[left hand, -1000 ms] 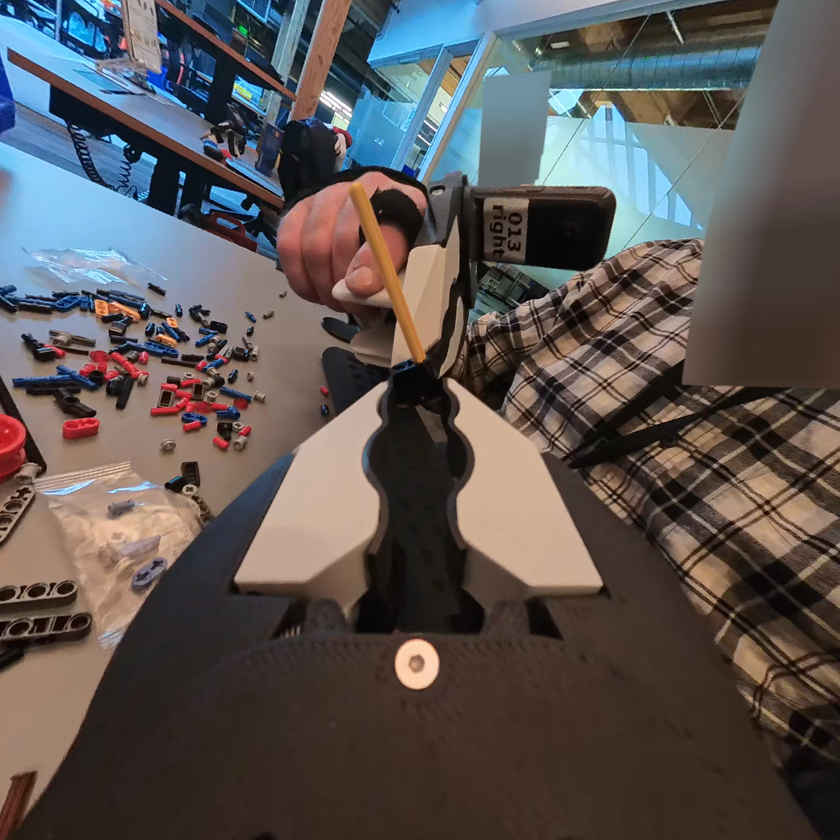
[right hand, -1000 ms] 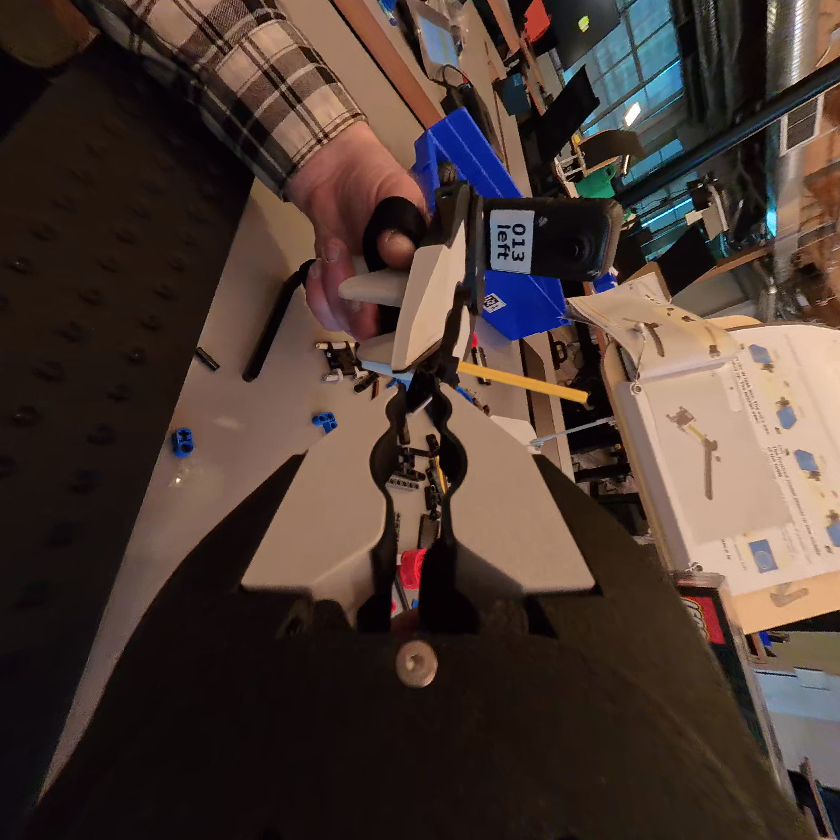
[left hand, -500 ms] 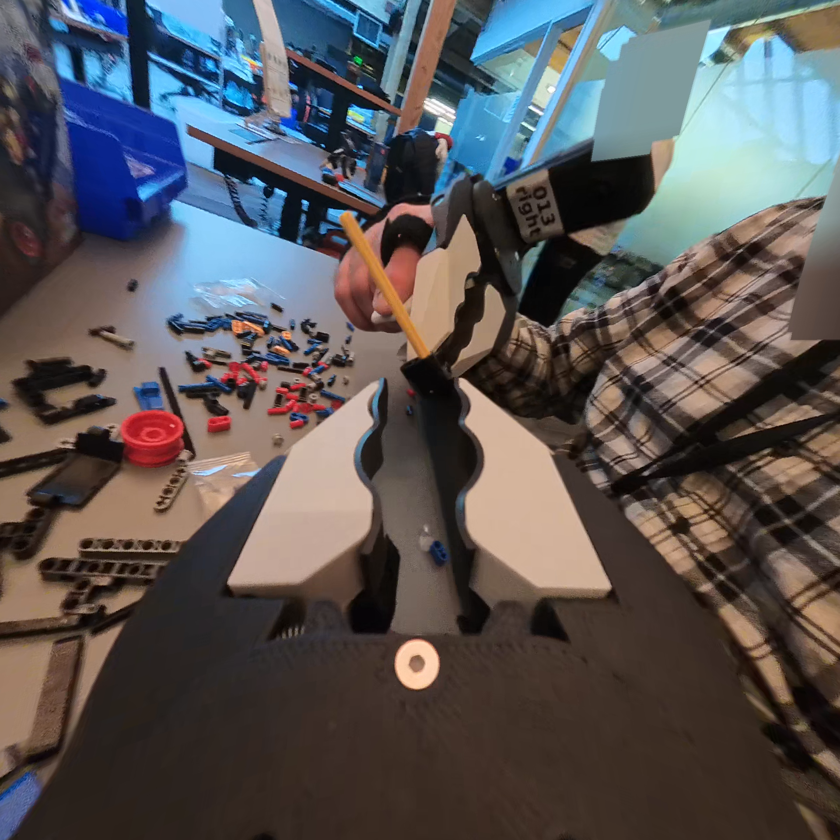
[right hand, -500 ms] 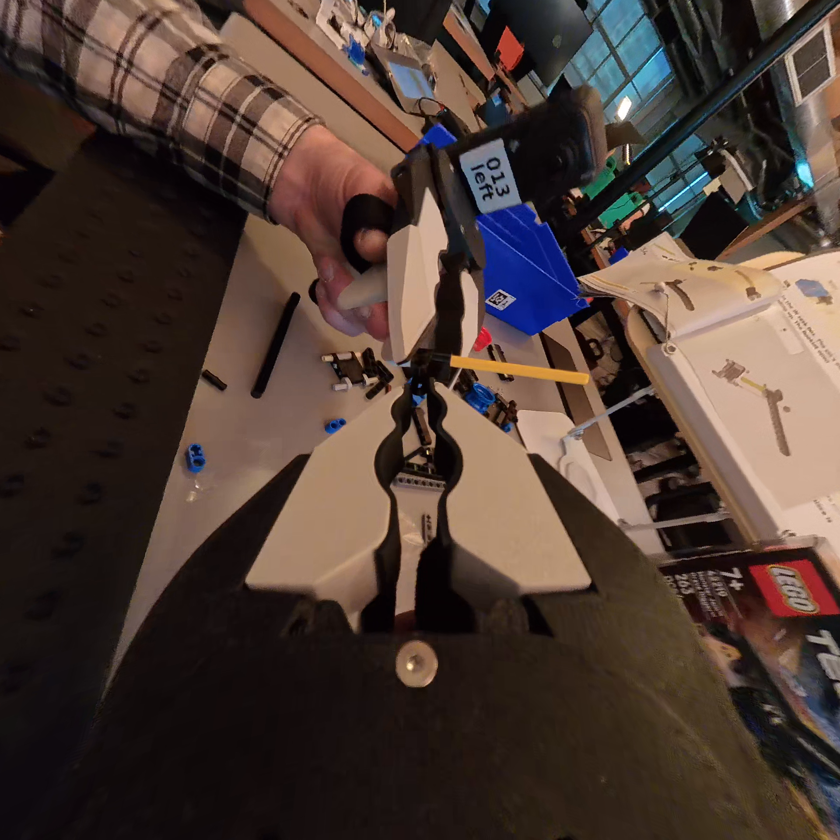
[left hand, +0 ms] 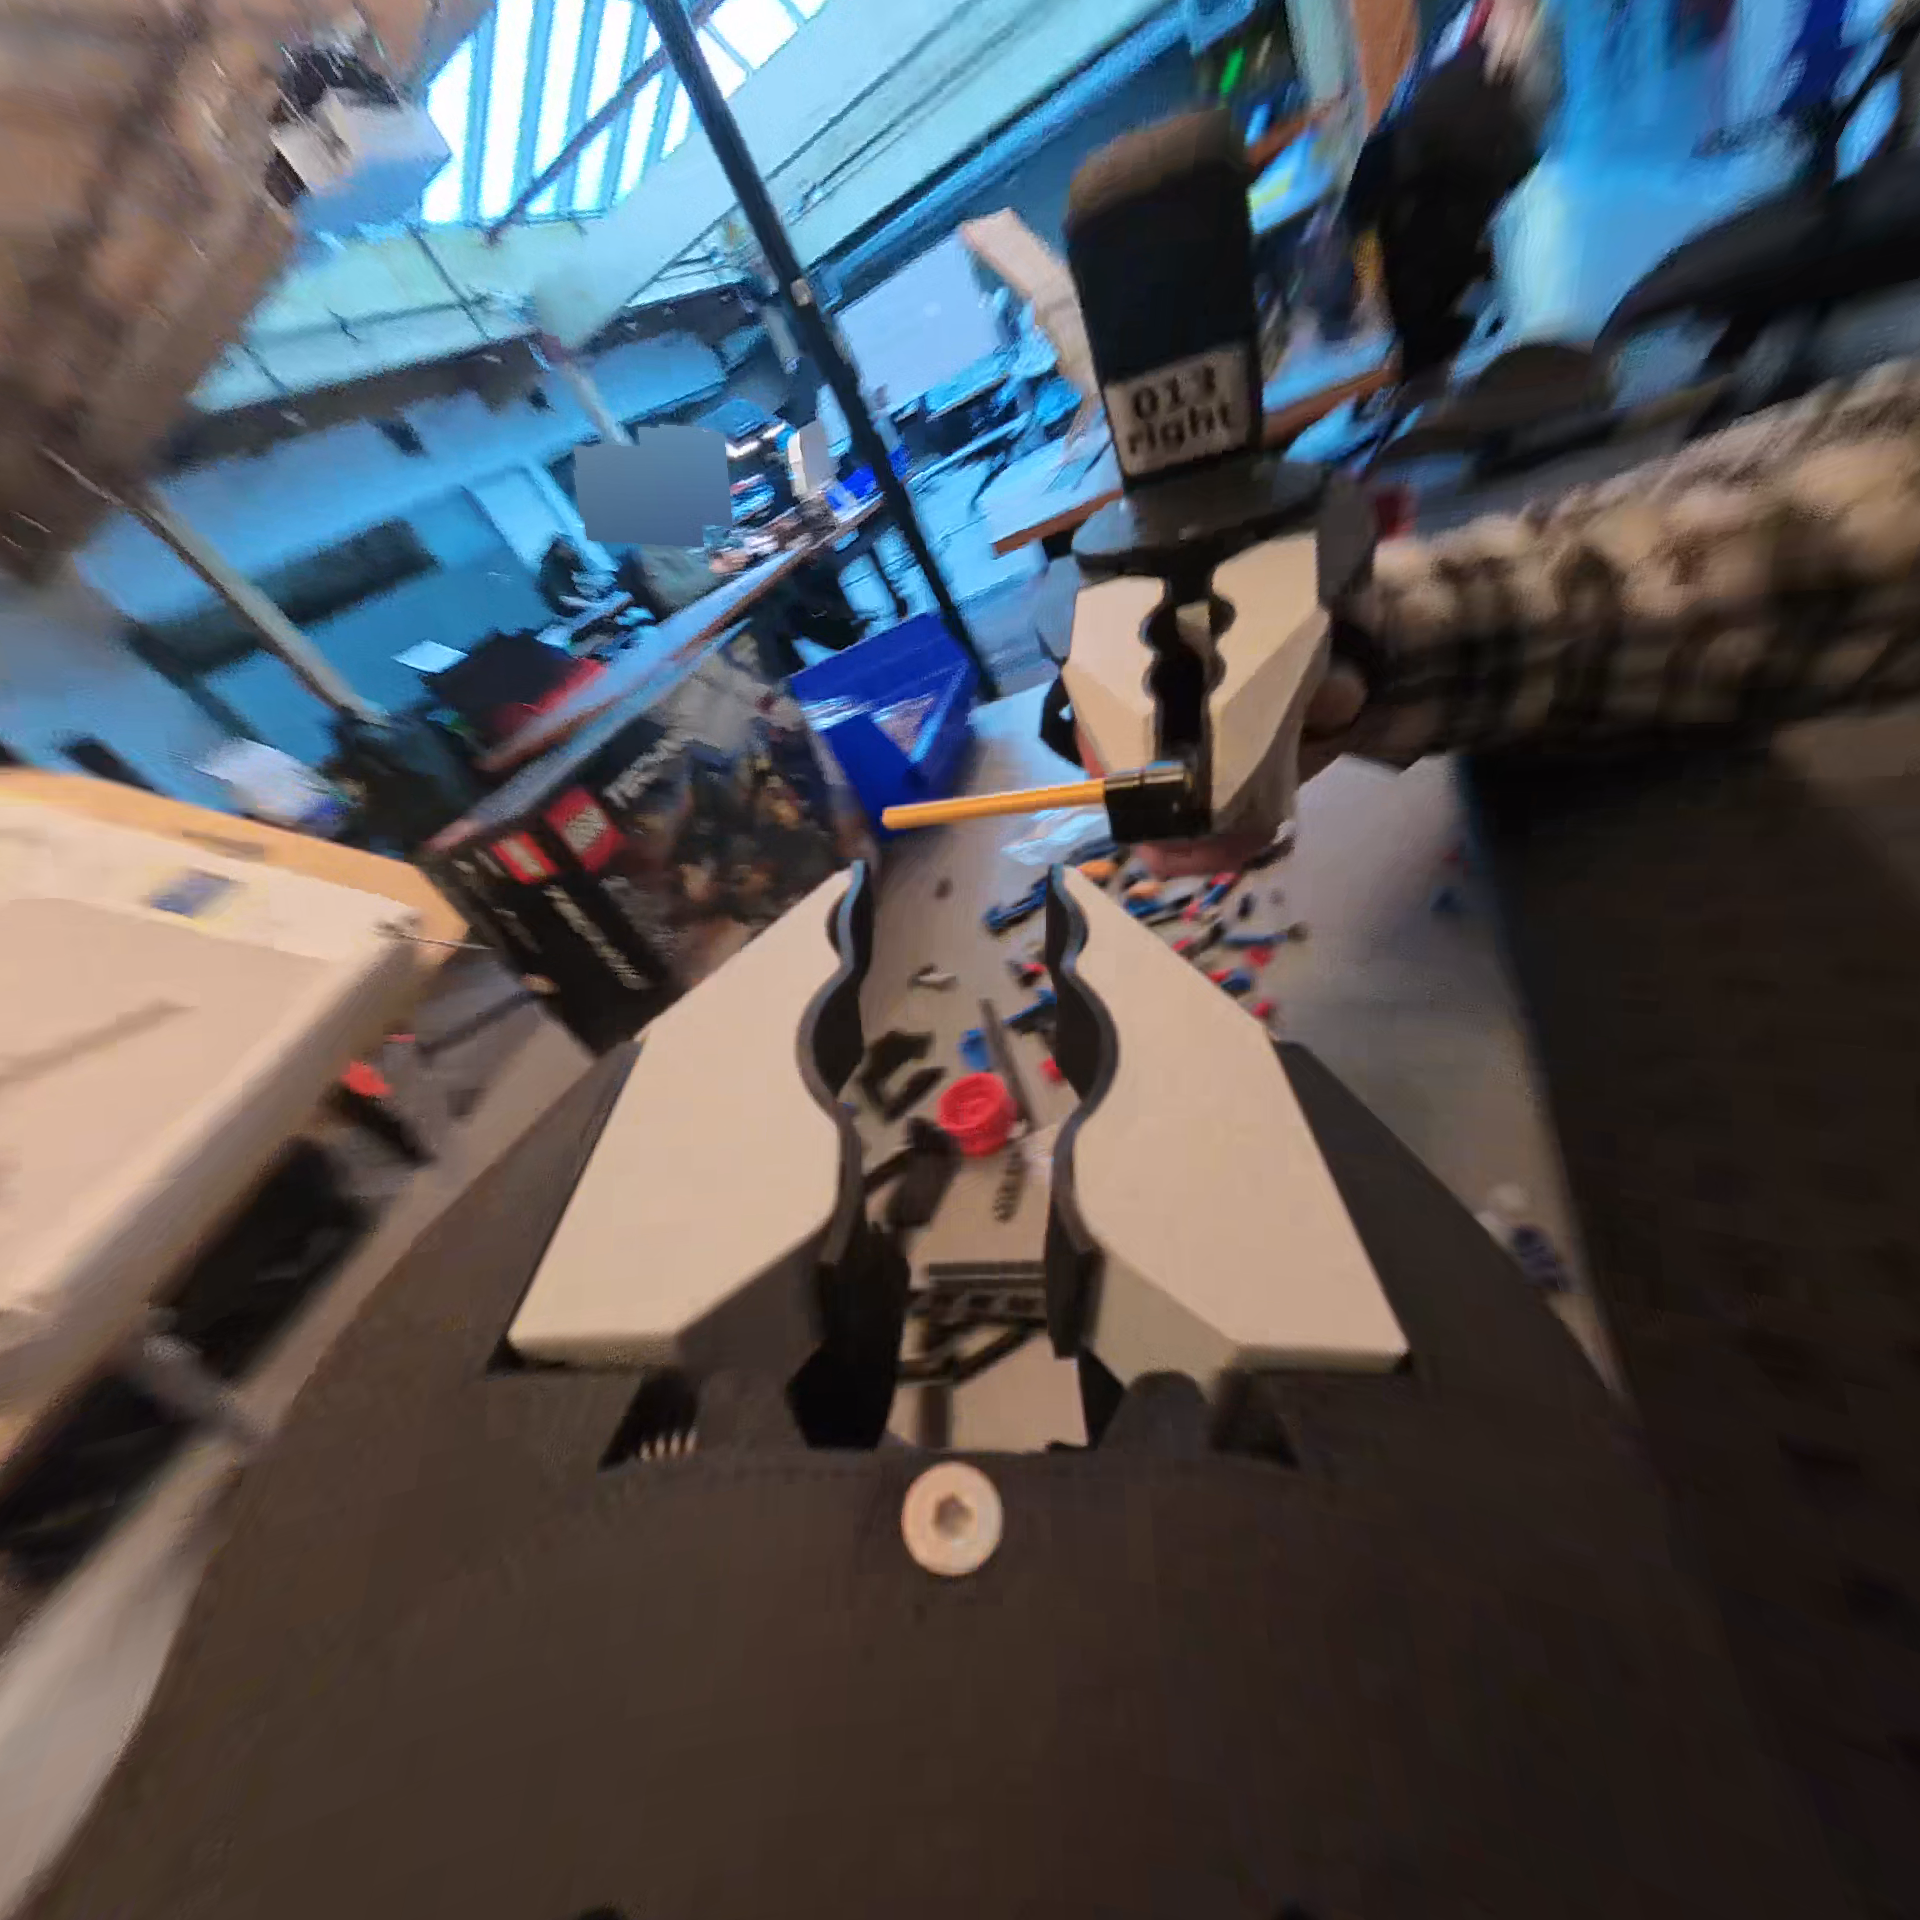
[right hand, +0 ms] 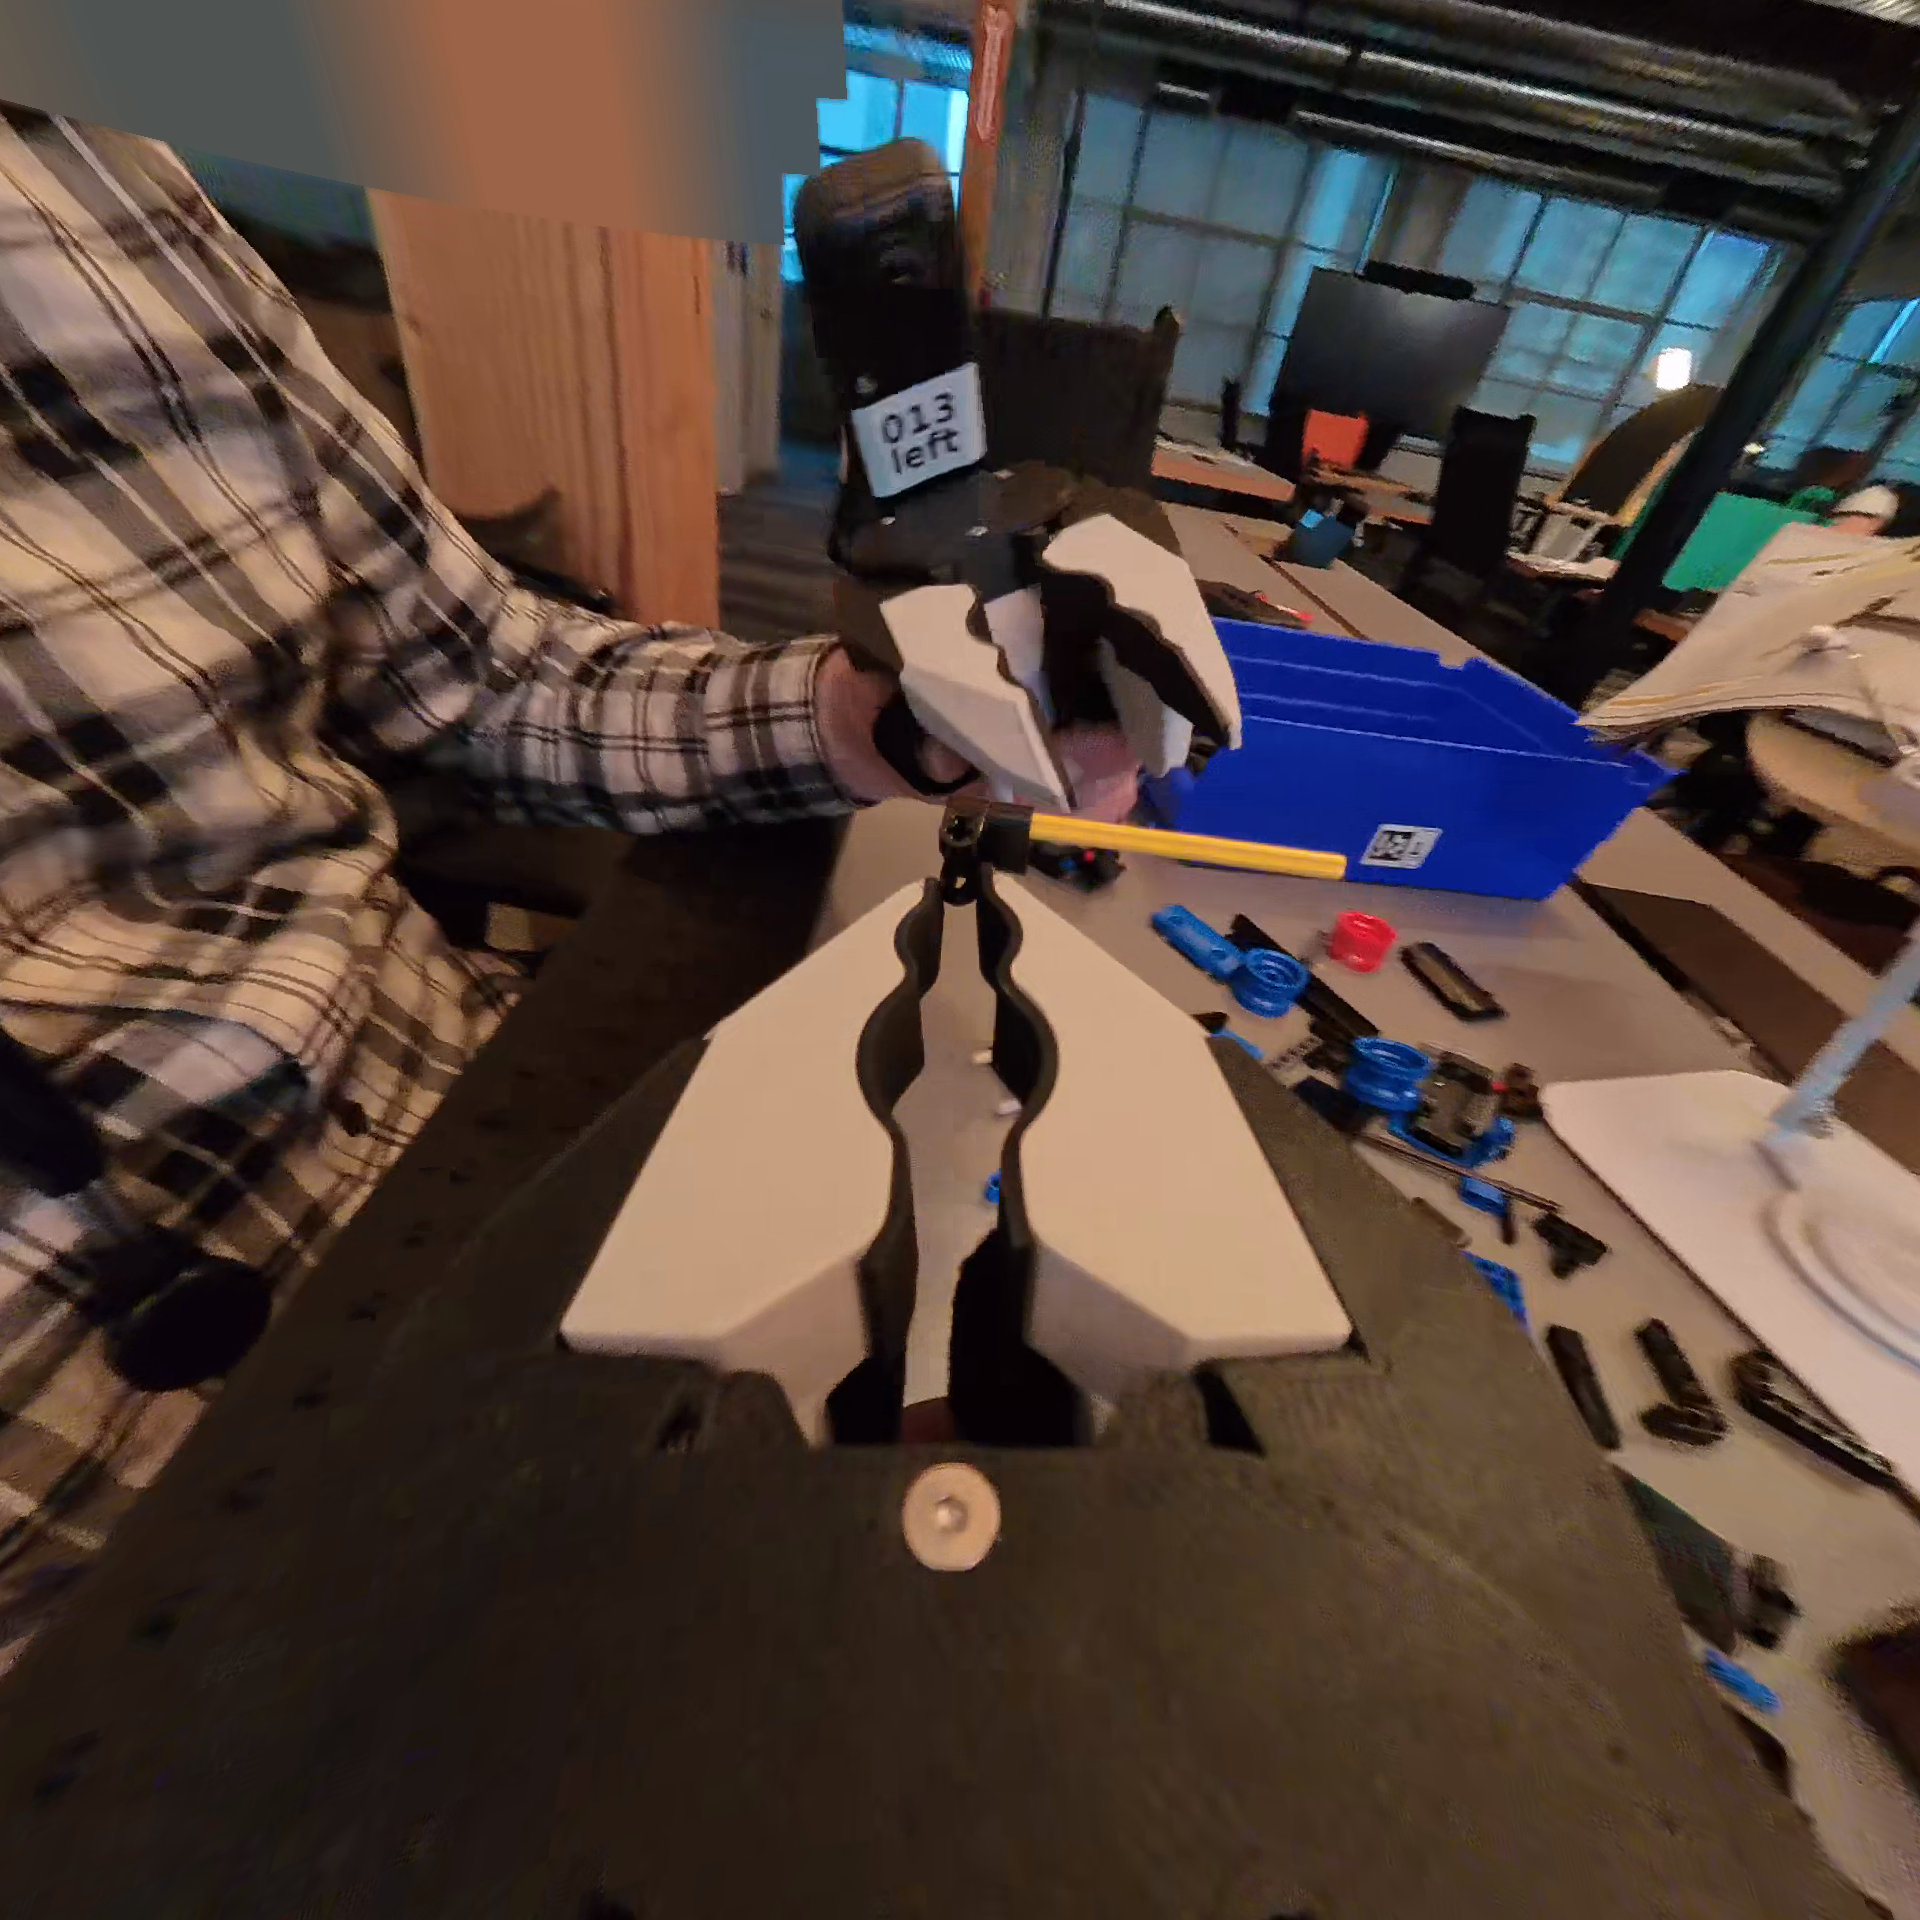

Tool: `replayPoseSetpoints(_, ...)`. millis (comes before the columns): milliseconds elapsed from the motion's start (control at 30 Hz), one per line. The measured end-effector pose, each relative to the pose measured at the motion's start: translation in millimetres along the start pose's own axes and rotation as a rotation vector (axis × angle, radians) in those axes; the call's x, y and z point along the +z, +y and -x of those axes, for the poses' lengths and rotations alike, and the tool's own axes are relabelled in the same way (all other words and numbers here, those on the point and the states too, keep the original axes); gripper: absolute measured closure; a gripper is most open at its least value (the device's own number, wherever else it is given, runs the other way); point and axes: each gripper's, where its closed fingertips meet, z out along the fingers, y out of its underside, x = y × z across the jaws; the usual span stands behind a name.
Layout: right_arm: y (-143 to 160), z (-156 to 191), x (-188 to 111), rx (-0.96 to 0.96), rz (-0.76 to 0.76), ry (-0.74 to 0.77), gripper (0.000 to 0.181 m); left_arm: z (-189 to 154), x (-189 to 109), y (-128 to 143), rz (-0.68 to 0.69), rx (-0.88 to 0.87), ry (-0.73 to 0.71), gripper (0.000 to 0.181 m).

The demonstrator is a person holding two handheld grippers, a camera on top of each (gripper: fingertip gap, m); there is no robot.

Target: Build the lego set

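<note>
A yellow axle [right hand: 1184, 847] sticks sideways out of a small black connector [right hand: 992, 836]. My right gripper [right hand: 961, 894] is shut on the black connector's lower end and holds it above the grey table [right hand: 1558, 956]. My left gripper [left hand: 954, 894] is open and empty, with its fingers [left hand: 727, 1122] wide apart. In the right wrist view the left gripper [right hand: 1138, 769] hovers just behind the axle and is apart from it. In the left wrist view the right gripper [left hand: 1184, 774] holds the connector [left hand: 1148, 802] and the axle [left hand: 987, 808] ahead and a little to the right.
Loose black, blue and red pieces [right hand: 1382, 1070] lie across the table, among them a red wheel [left hand: 977, 1112]. A blue bin [right hand: 1403, 748] stands behind. An open instruction booklet [right hand: 1766, 644] on a white stand [right hand: 1714, 1174] is to the right, and the set's dark box [left hand: 582, 904] is nearby. Both grippers' tips are roughly 20 centimeters from the red wheel [left hand: 977, 1112].
My left gripper has opened, let go of the connector and drawn back. The right gripper has kept hold and turned, so the axle now lies level. Both views swung round.
</note>
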Motion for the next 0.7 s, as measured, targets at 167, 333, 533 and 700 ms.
replayPoseSetpoints(167, 3, 10, 1, 0.123, -0.034, -0.119, 0.176, -14, 15, 3, 0.142, 0.442, -0.112, 0.147)
replayPoseSetpoints(333, 7, 24, 7, 0.197, -0.043, -0.223, 0.176, -28, 27, 16, 0.220, 0.628, -0.103, 0.176)
replayPoseSetpoints(533, 8, -5, 2, 0.213, -0.044, -0.067, 0.180, -6, 24, 30, 0.343, 0.569, -0.177, 0.180)
replayPoseSetpoints(700, 16, -31, -7, -0.010, 0.122, 0.207, 0.159, 13, 17, 52, 0.523, 0.526, -0.206, 0.180)
